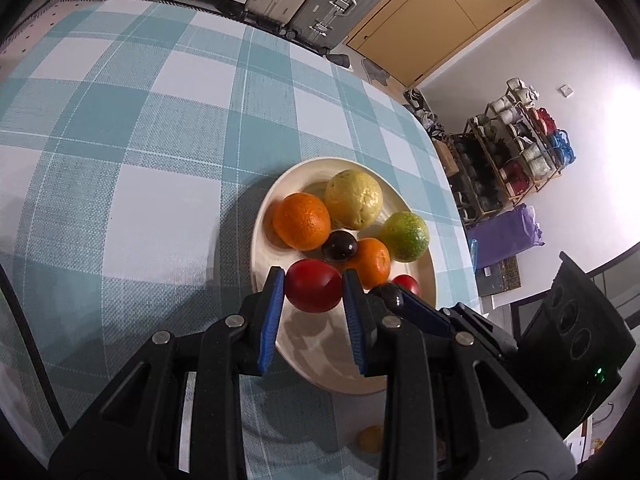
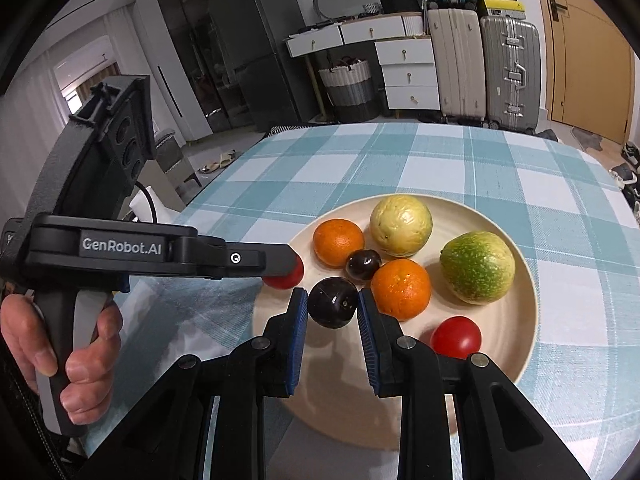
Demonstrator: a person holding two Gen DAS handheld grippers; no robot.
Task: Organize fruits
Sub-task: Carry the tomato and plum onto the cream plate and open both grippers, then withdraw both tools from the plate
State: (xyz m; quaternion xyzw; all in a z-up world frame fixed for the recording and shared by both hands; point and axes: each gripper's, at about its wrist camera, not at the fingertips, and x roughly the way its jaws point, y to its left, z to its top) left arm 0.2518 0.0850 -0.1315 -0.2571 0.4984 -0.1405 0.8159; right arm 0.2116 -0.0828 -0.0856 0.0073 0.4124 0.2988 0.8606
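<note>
A cream plate (image 1: 262, 236) (image 2: 516, 320) on the checked tablecloth holds several fruits. Among them are a large orange (image 1: 302, 221), a yellow guava-like fruit (image 1: 353, 199), a green citrus (image 1: 405, 236), a small orange (image 2: 401, 294), a dark plum (image 2: 363, 264) and a red fruit (image 2: 456, 337). My left gripper (image 1: 313, 280) is shut on a red tomato-like fruit (image 1: 313, 285) over the plate's near rim. My right gripper (image 2: 333, 300) is shut on a second dark plum (image 2: 333, 307) just beside it, over the plate.
A small yellow fruit (image 1: 370, 438) lies on the tablecloth (image 1: 140, 160) near my left gripper's body. A hand (image 2: 76, 364) holds the left gripper's handle. Suitcases (image 2: 480, 68), drawers and a fridge stand beyond the table's far edge.
</note>
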